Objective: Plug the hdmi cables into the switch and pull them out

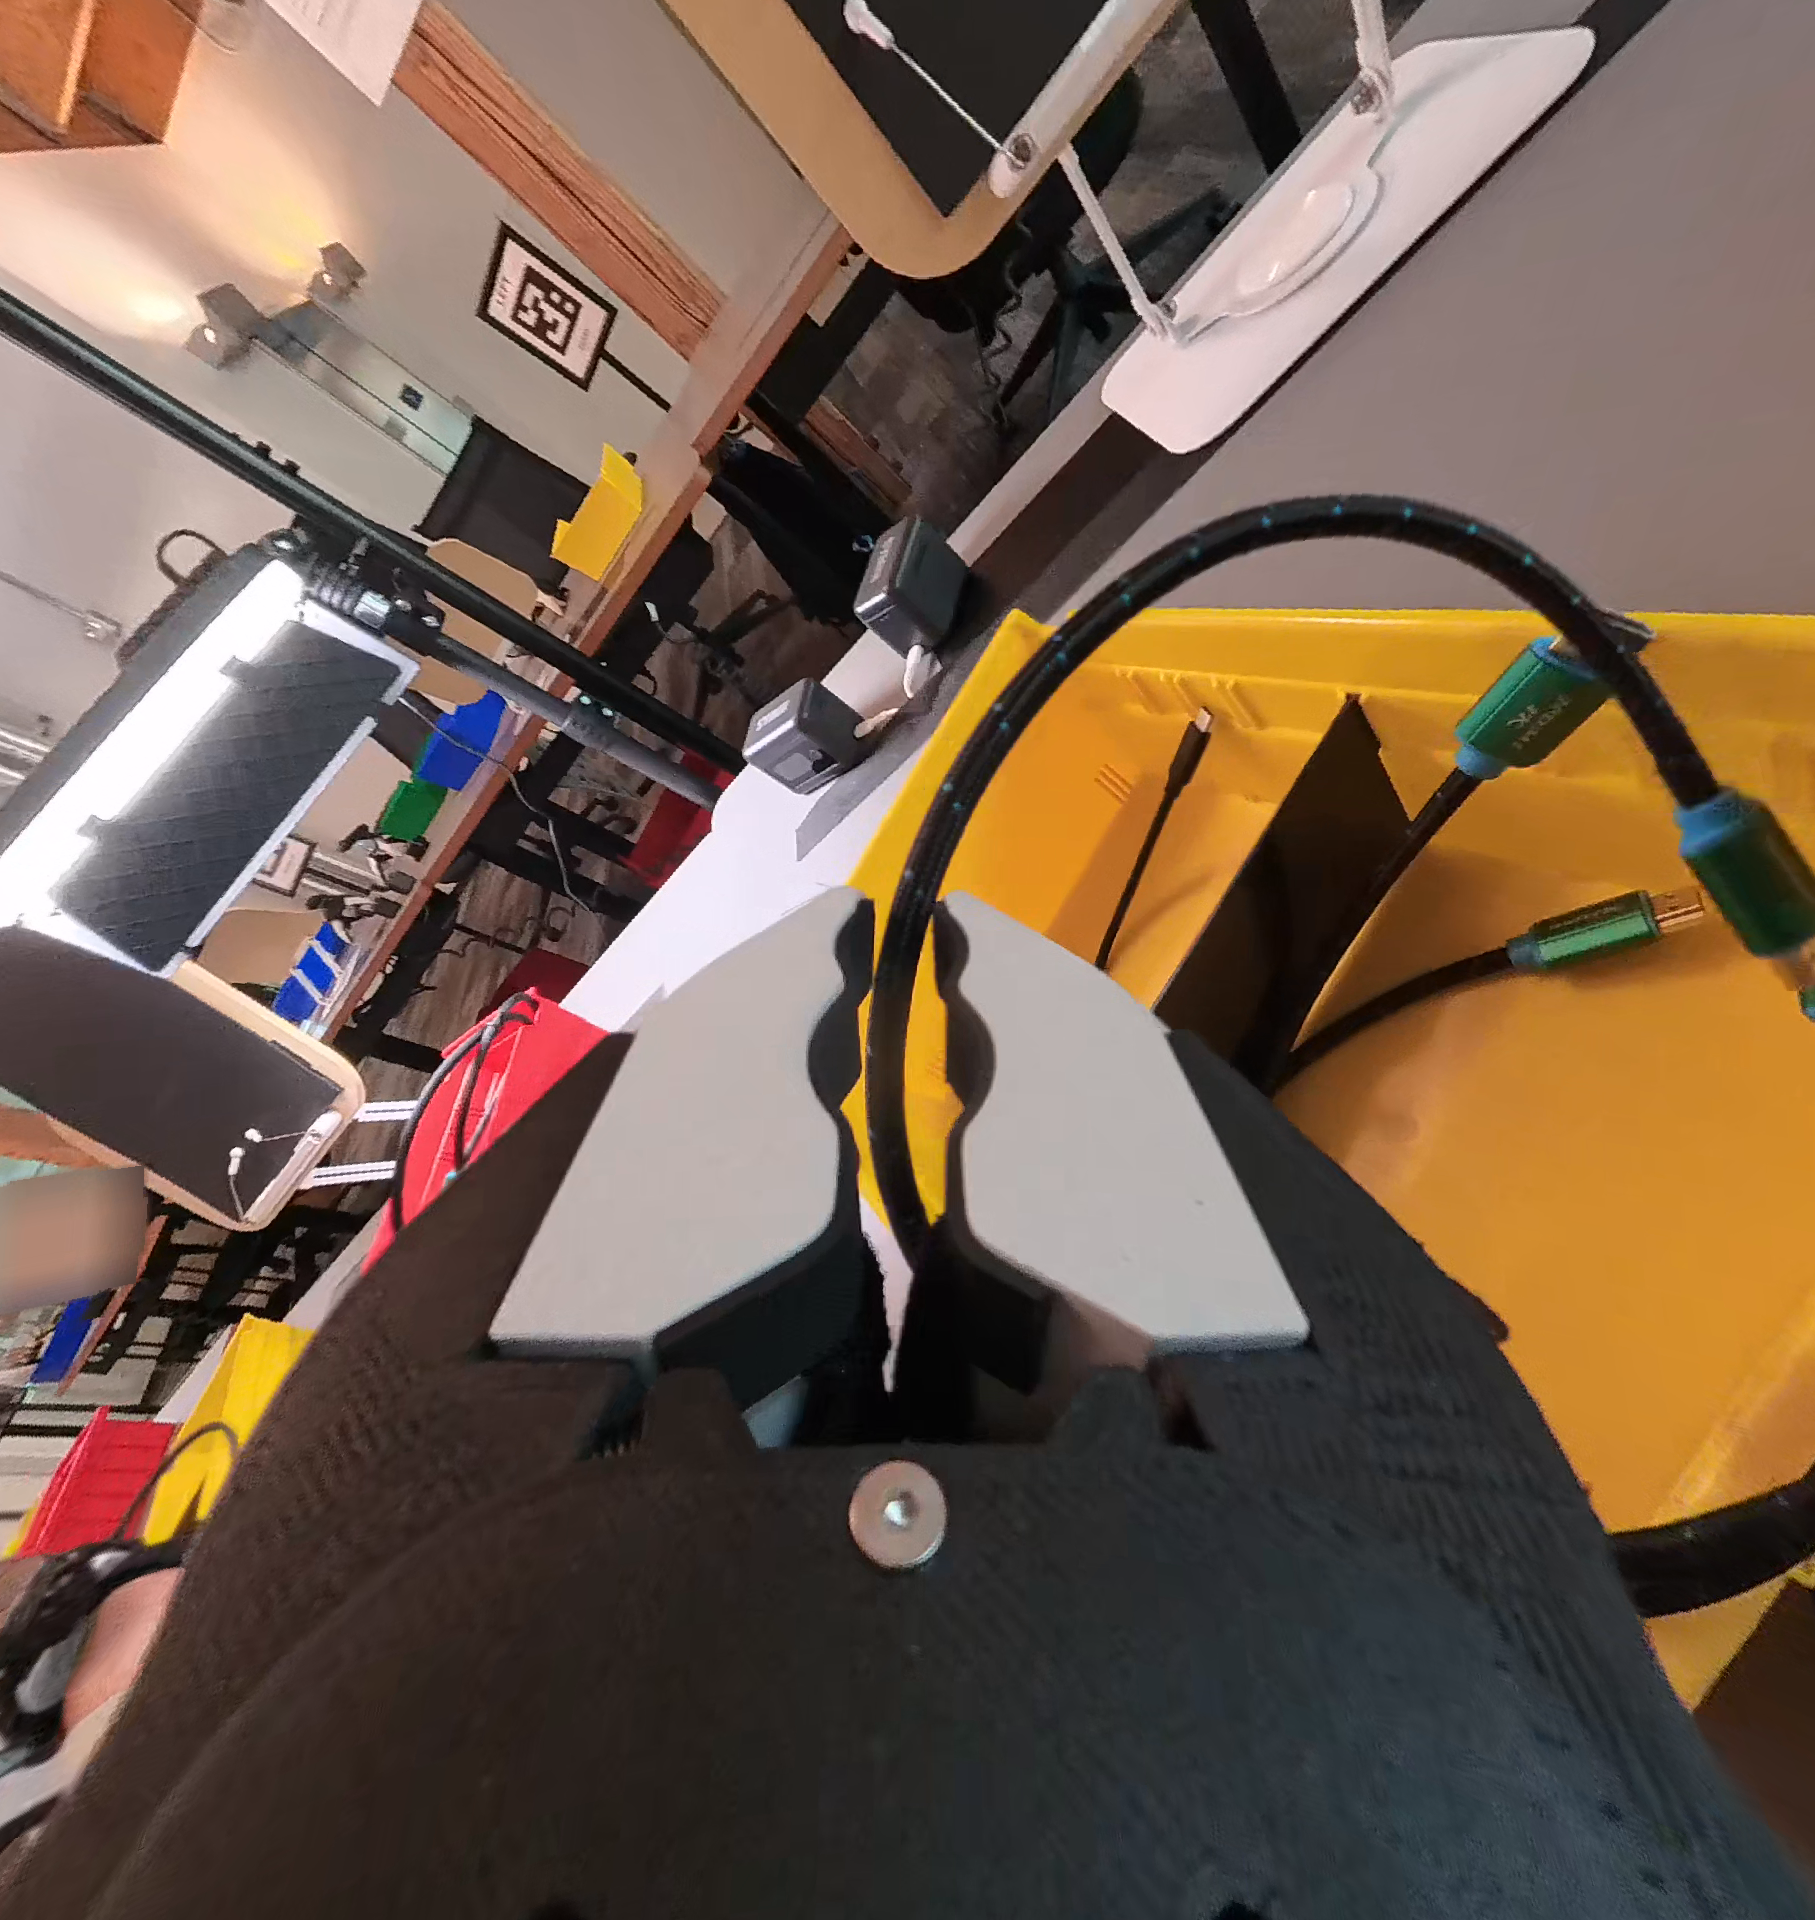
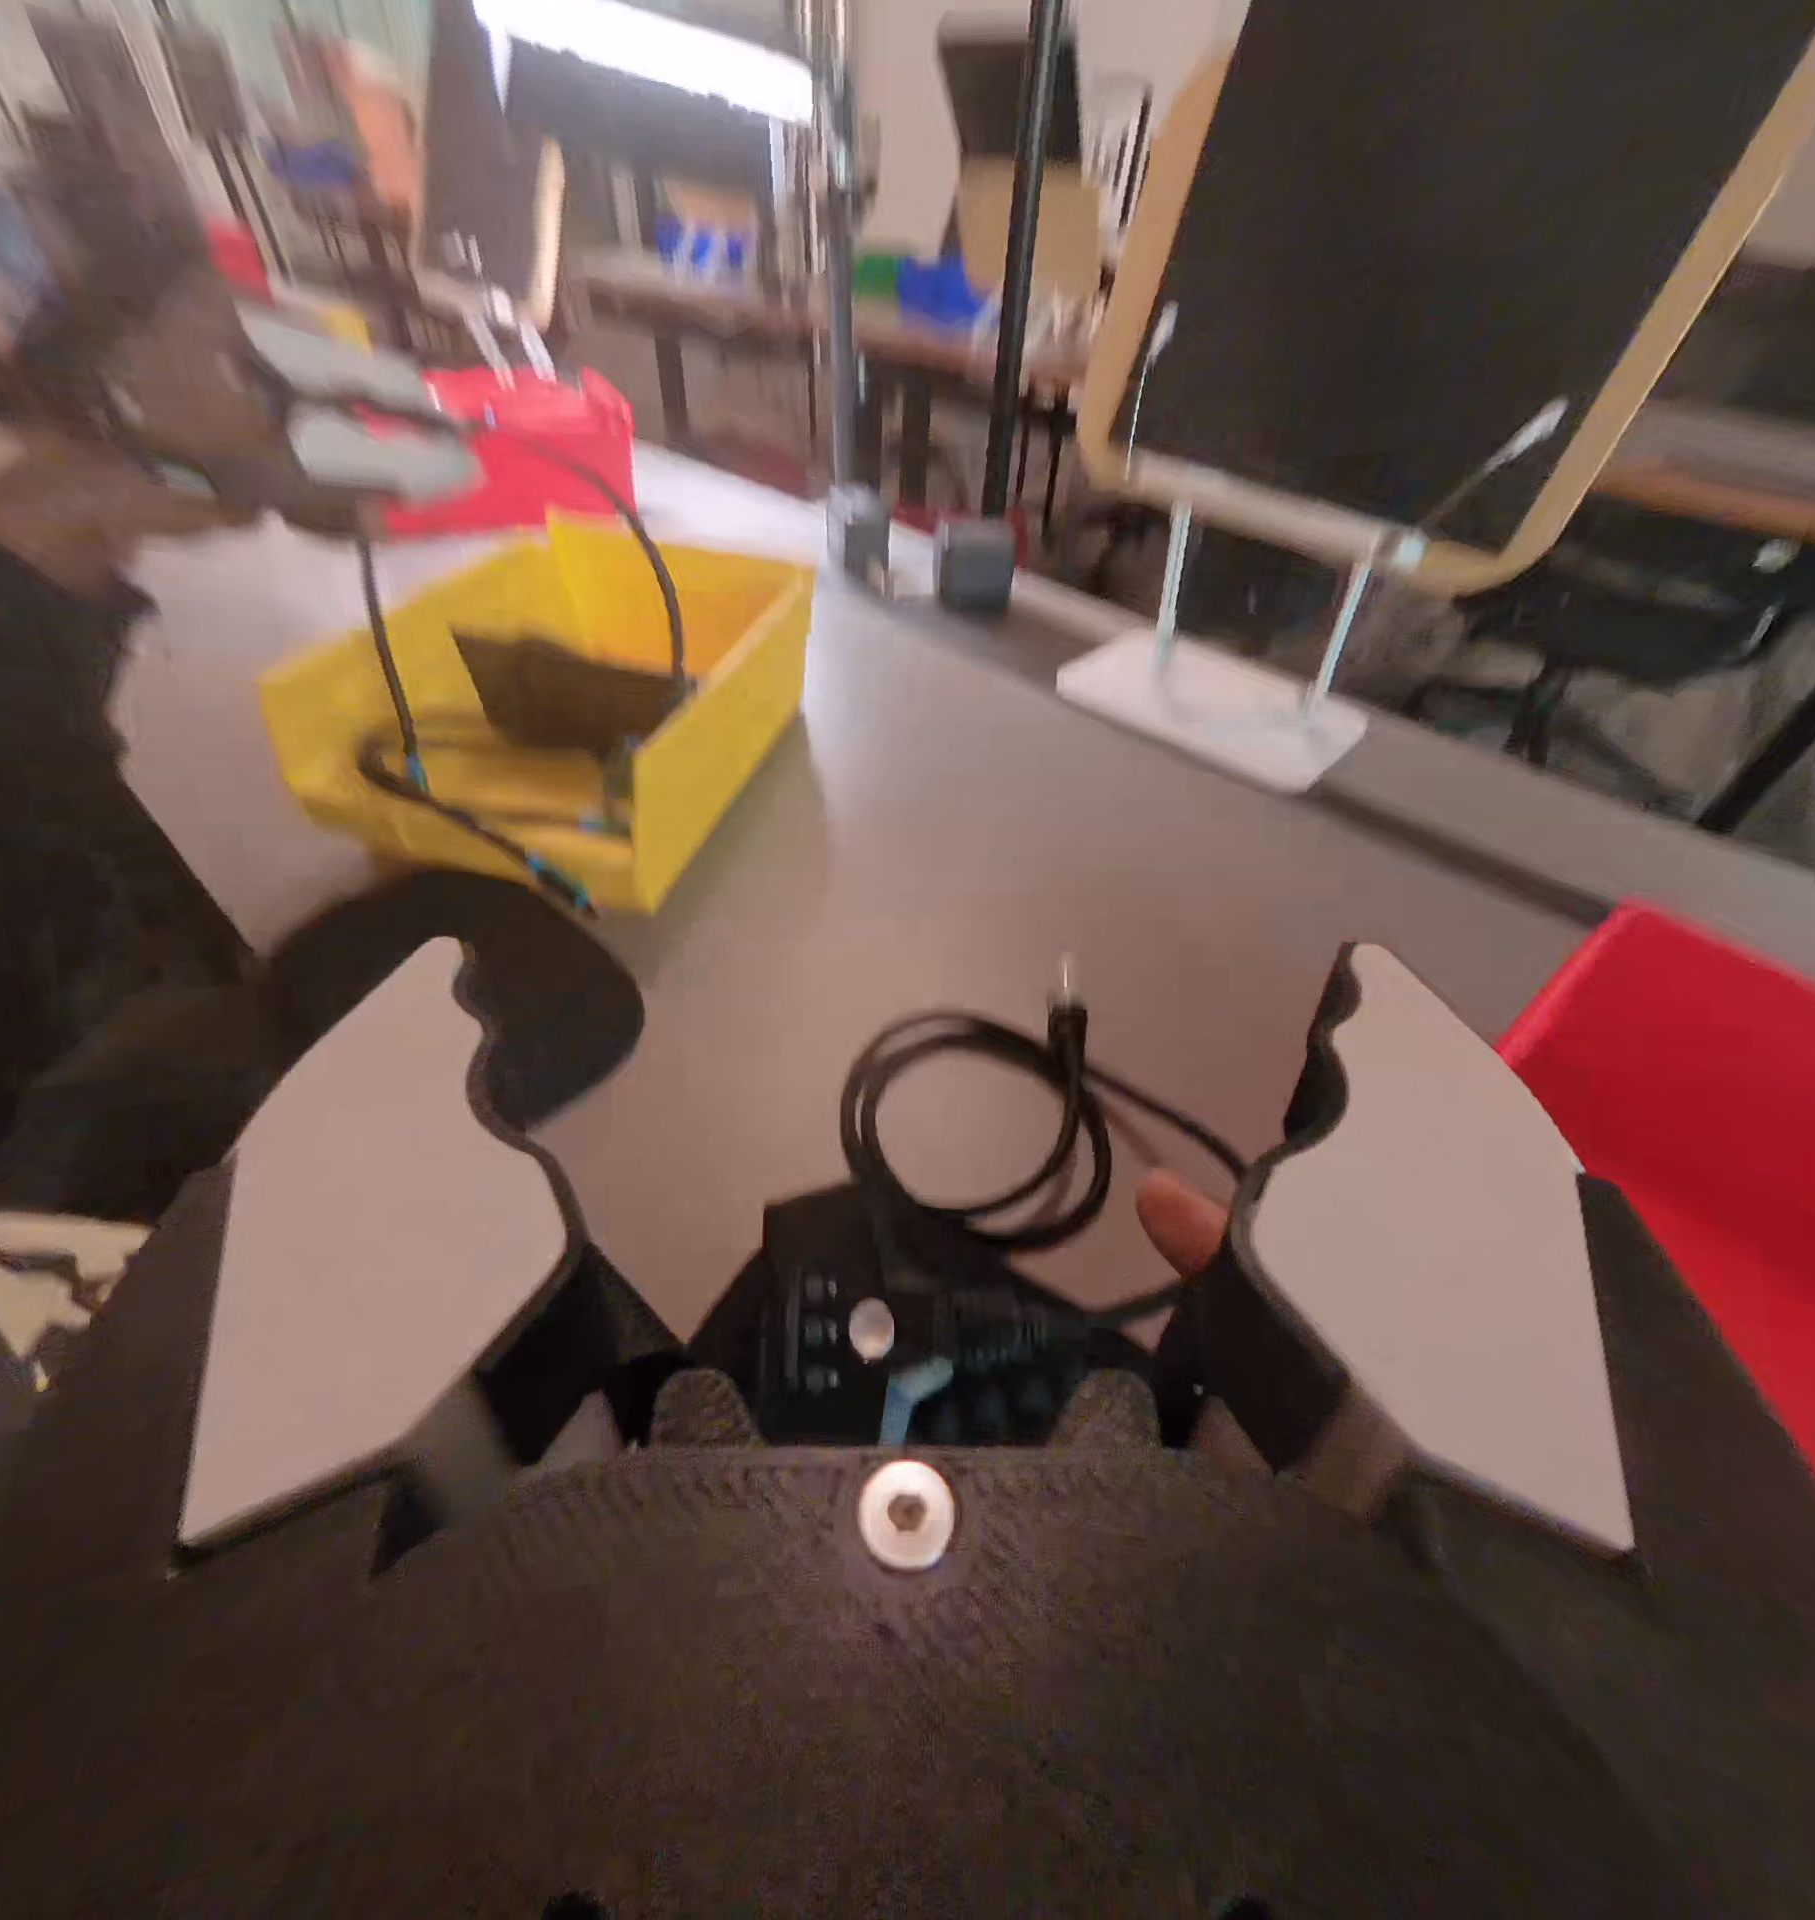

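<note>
My left gripper point(image 1: 905, 914) is shut on a black braided HDMI cable point(image 1: 986, 748). The cable arcs up and right to its green plug point(image 1: 1765, 883), which hangs over the yellow bin point(image 1: 1505, 1247). Two more green plugs point(image 1: 1516, 707) point(image 1: 1589, 925) lie in the bin. My right gripper point(image 2: 903, 951) is open and empty, just above the black switch point(image 2: 830, 1320) and its thin coiled lead point(image 2: 986, 1122) on the grey table. The right wrist view is blurred; it shows the left gripper point(image 2: 363, 426) holding the cable point(image 2: 664, 582) above the yellow bin point(image 2: 716, 748).
A black divider point(image 1: 1298, 883) splits the yellow bin. A red bin point(image 2: 1713, 1091) sits close on the right, another red bin point(image 2: 539, 436) behind the yellow one. A framed black panel stands on a white base point(image 2: 1215, 707) at the far right. A fingertip point(image 2: 1178, 1231) shows by the right finger.
</note>
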Available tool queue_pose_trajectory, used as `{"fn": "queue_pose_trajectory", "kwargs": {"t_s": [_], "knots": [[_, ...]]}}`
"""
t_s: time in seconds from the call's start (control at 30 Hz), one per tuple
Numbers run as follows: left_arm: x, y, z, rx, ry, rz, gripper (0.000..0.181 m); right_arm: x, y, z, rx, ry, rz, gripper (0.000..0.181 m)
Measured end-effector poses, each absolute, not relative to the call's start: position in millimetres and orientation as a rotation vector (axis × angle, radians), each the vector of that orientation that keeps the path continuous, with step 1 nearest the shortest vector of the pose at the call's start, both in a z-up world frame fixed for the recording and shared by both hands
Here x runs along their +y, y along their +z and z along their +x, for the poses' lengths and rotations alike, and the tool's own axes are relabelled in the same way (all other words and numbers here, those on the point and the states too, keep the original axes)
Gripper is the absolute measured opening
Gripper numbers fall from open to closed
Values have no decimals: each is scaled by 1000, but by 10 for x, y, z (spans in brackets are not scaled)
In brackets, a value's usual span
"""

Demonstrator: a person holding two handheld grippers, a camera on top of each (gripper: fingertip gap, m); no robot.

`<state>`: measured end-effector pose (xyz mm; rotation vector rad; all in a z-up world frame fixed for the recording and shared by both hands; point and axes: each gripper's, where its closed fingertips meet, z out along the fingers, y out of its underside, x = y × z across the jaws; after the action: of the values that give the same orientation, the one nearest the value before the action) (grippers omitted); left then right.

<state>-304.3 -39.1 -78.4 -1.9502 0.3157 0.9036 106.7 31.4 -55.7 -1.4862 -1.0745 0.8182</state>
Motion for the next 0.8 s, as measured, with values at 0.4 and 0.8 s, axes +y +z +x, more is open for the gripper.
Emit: {"fn": "queue_pose_trajectory", "kwargs": {"t_s": [0.4,0.8], "knots": [[-636,-726,-2611,401,817,-1879,67,208,658,1375,-742,1008,-974,145],[-1206,-2446,-2468,622,788,-2473,45,224,786,1784,-710,994,-906,116]]}}
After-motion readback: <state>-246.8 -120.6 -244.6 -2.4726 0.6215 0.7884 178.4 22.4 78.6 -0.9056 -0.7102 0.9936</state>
